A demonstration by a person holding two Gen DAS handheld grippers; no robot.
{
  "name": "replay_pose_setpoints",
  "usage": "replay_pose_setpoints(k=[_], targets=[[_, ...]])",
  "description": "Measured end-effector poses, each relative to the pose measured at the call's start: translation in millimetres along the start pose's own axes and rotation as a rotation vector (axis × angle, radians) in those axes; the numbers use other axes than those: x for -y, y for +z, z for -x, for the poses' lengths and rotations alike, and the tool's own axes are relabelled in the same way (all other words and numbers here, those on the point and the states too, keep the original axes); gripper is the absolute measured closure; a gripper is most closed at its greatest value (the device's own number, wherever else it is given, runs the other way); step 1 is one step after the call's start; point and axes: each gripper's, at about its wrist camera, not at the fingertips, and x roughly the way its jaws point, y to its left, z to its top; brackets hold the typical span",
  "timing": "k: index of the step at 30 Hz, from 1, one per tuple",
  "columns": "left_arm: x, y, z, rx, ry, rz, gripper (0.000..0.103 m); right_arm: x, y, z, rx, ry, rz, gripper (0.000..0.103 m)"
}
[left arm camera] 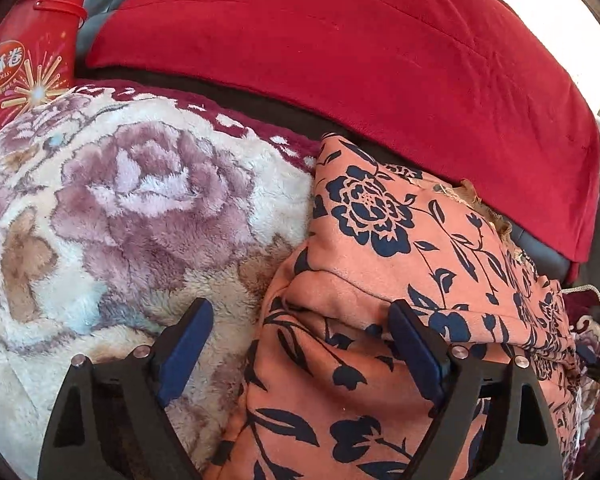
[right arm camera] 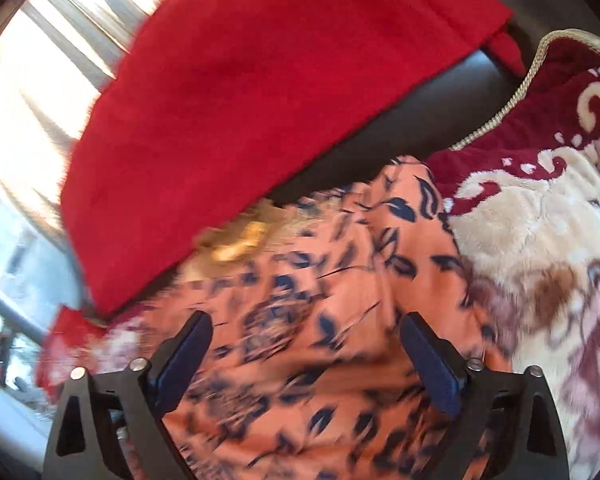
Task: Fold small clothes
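An orange garment with a dark blue flower print lies folded in a heap on a fleece blanket patterned with purple roses. My left gripper hovers open over the garment's left edge. Its left finger is above the blanket and its right finger above the orange cloth, and the pads press on nothing. The right wrist view is blurred. There my right gripper stands open just above the same garment, with cloth under the gap and no grip on it. A tan lace trim shows at the garment's far edge.
A red plush cloth covers the dark sofa back behind the garment. A red egg-roll box stands at the far left on the blanket. The blanket's dark red border runs along the right, and a bright window lies to the left.
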Motion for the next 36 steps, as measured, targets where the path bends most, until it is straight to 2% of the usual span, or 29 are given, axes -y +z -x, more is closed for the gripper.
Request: replay_pose_setpoints(k=[1, 2, 3, 5, 6, 8, 11, 12, 13, 14, 15, 16, 17, 18, 20, 22, 23, 25, 26, 28, 29, 30, 31, 32, 33, 36], targets=[[1.0, -0.1, -0.6, -0.001, 0.003, -0.004, 0.013, -1.5, 0.8, -7.7, -0.020, -0.041, 0.020, 0.015], [2.3, -0.5, -1.4, -0.003, 0.007, -0.009, 0.013, -2.6, 0.3, -14.4, -0.041, -0.078, 0.036, 0.032], [1.8, -0.7, -1.7, -0.005, 0.008, -0.012, 0.012, -4.5, -0.6, -18.8, -0.069, -0.109, 0.054, 0.058], [3.0, -0.2, -2.1, -0.006, 0.012, -0.014, 0.012, -17.9, -1.7, -21.7, -0.097, -0.144, 0.123, 0.081], [3.2, 0.4, -1.0, -0.002, 0.014, -0.013, 0.012, -26.2, -1.9, -19.0, -0.098, -0.153, 0.160, 0.087], [4.6, 2.3, 12.4, 0.058, 0.020, -0.006, 0.012, -54.8, -3.0, 3.8, -0.020, -0.205, 0.297, 0.089], [14.6, 4.7, 43.0, 0.233, 0.010, -0.054, 0.012, -76.0, -5.4, 40.0, 0.113, -0.248, 0.391, 0.089], [19.3, 4.1, 45.8, 0.250, 0.010, -0.079, 0.012, -75.1, -7.6, 40.0, 0.116, -0.266, 0.397, 0.087], [24.2, 3.1, 43.6, 0.243, 0.006, -0.104, 0.011, -67.5, -12.1, 28.1, 0.073, -0.308, 0.406, 0.084], [29.1, 1.4, 34.6, 0.200, 0.002, -0.129, 0.011, -56.6, -15.0, 11.4, 0.005, -0.343, 0.411, 0.071], [32.4, -0.3, 21.2, 0.131, 0.005, -0.146, 0.011, -36.2, -22.7, -15.8, -0.120, -0.389, 0.384, 0.055], [34.1, -2.1, 4.7, 0.041, 0.020, -0.157, 0.011, -24.6, -26.7, -18.7, -0.123, -0.354, 0.340, 0.056], [33.0, -3.8, -9.6, -0.039, 0.034, -0.153, 0.011, -18.4, -27.2, -5.1, -0.053, -0.302, 0.288, 0.054], [28.9, -3.8, -15.1, -0.064, 0.024, -0.132, 0.011, -14.4, -25.4, 4.5, -0.030, -0.277, 0.246, 0.047], [24.6, -0.8, -10.7, -0.044, 0.008, -0.097, 0.011, -13.5, -24.4, 24.2, 0.032, -0.251, 0.221, 0.045], [25.2, -1.4, -12.4, -0.050, 0.015, -0.098, 0.011, -27.7, -19.8, 42.4, 0.097, -0.237, 0.261, 0.045], [26.9, -1.8, -13.1, -0.050, 0.023, -0.105, 0.011, -38.3, -16.9, 48.3, 0.121, -0.209, 0.278, 0.043], [29.0, -2.0, -13.9, -0.051, 0.031, -0.114, 0.010, -50.5, -12.9, 59.0, 0.166, -0.131, 0.299, 0.030], [29.5, -2.1, -14.5, -0.052, 0.031, -0.115, 0.010, -55.0, -11.8, 56.3, 0.168, -0.108, 0.300, 0.023], [29.7, -2.2, -15.3, -0.053, 0.028, -0.112, 0.010, -58.8, -13.7, 37.2, 0.116, -0.051, 0.273, 0.022], [29.5, -2.3, -15.3, -0.053, 0.026, -0.111, 0.010, -53.2, -15.4, 23.0, 0.069, -0.046, 0.250, 0.022], [28.0, -1.6, -16.0, -0.054, 0.025, -0.110, 0.010, -43.8, -21.5, -5.0, -0.017, -0.075, 0.191, 0.022], [27.5, -1.5, -16.1, -0.054, 0.024, -0.110, 0.010, -32.5, -25.9, -17.4, -0.066, -0.095, 0.143, 0.023], [26.9, -1.5, -16.1, -0.054, 0.021, -0.108, 0.010, -27.9, -28.0, -20.6, -0.064, -0.086, 0.120, 0.023], [26.5, -0.8, -16.8, -0.054, 0.018, -0.105, 0.010, -33.3, -27.9, -11.8, -0.016, -0.077, 0.129, 0.023], [27.1, -1.1, -16.3, -0.058, 0.026, -0.112, 0.009, -55.6, -21.1, 7.3, 0.035, -0.017, 0.178, 0.023]])
